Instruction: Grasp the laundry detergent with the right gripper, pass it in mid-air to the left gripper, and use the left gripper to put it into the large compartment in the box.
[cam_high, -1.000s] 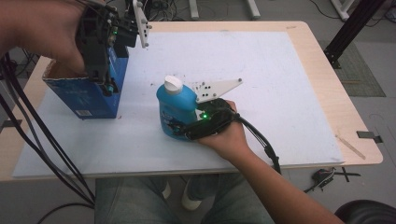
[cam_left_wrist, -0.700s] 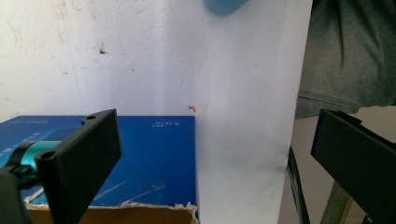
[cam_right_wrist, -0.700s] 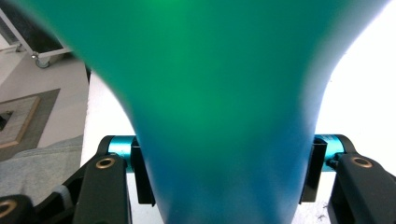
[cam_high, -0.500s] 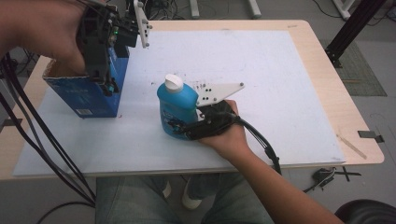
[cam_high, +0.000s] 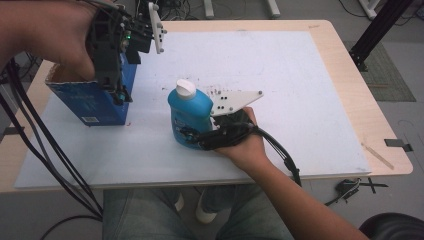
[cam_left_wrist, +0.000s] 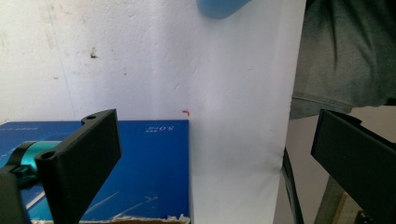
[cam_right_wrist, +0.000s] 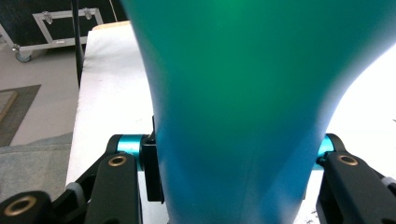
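Note:
A blue bottle (cam_high: 190, 112) with a white cap (cam_high: 186, 88) stands upright near the middle of the white board. My right gripper (cam_high: 189, 131) reaches in from the right at its lower body. Its jaws have just been closing with the bottle between them, and they are now shut on it. In the right gripper view the bottle (cam_right_wrist: 243, 93) sits between both jaws of the right gripper (cam_right_wrist: 238, 186). My left gripper (cam_high: 119, 92) hangs open over the right end of a blue cardboard box (cam_high: 95, 102). In the left gripper view the left gripper (cam_left_wrist: 210, 154) has nothing between its wide jaws, above the box (cam_left_wrist: 149, 172).
A white board (cam_high: 300, 100) covers most of the wooden table (cam_high: 350, 60). Black cables (cam_high: 30, 140) trail off the left edge. A black stand (cam_high: 380, 25) rises at the back right. The person's legs are at the table's near edge.
The right gripper's jaws have drawn in against the bottle. The bottle, the box and the left gripper have stayed in place.

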